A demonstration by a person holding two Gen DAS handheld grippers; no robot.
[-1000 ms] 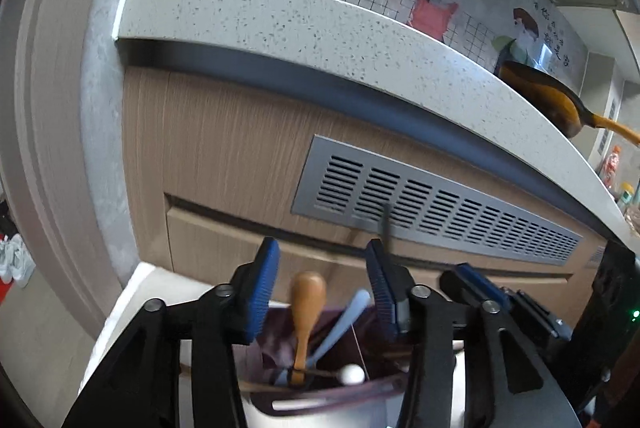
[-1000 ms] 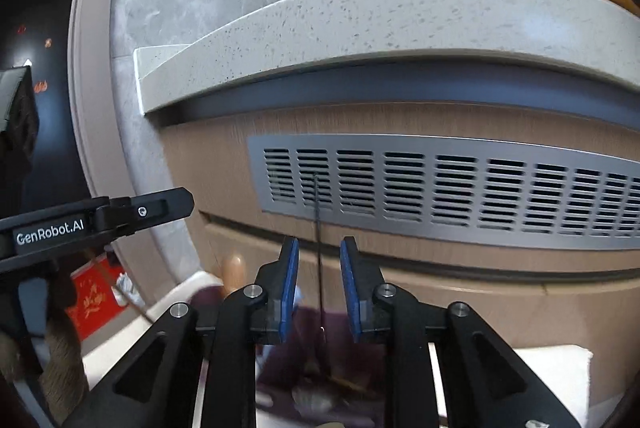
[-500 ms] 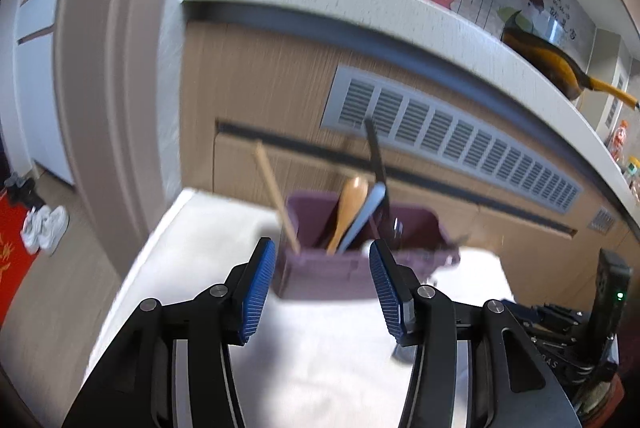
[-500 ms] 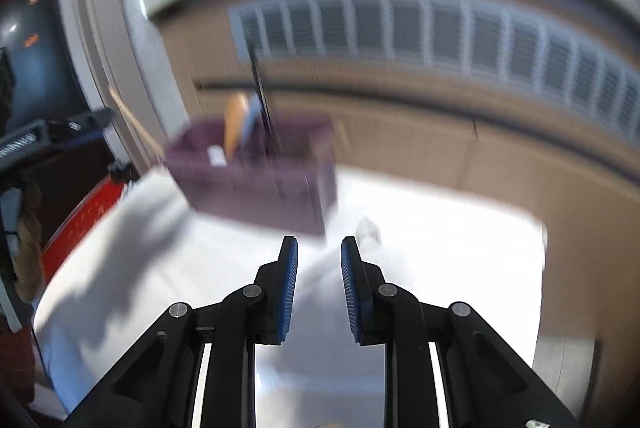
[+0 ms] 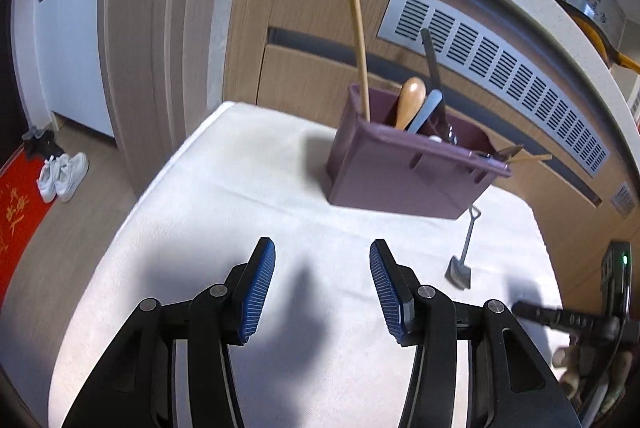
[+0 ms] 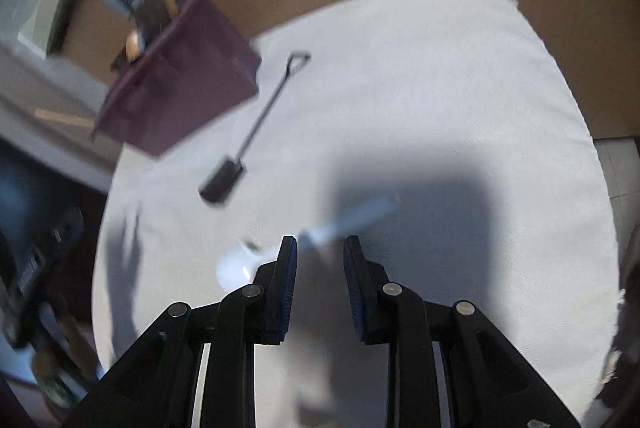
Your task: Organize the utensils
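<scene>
A purple utensil holder (image 5: 404, 167) stands at the far side of a white cloth-covered table (image 5: 240, 211); it holds a wooden spoon (image 5: 410, 99), chopsticks, a pale blue handle and a dark utensil. A small metal shovel-shaped spoon (image 5: 462, 260) lies on the cloth to the holder's right, also in the right wrist view (image 6: 248, 143). A pale blue spoon (image 6: 320, 234) lies just beyond my right gripper (image 6: 320, 248), which is open and empty. My left gripper (image 5: 322, 260) is open and empty, well short of the holder (image 6: 180, 79).
A wooden cabinet front with a grey vent grille (image 5: 500, 67) rises behind the table under a speckled counter. The floor at left has white shoes (image 5: 62, 175) and a red mat (image 5: 16, 211). The other gripper's body shows at lower right (image 5: 600, 320).
Both grippers have pulled back and away from the holder and tilted down toward the table. The right view now shows the shovel spoon and the blue spoon on the cloth.
</scene>
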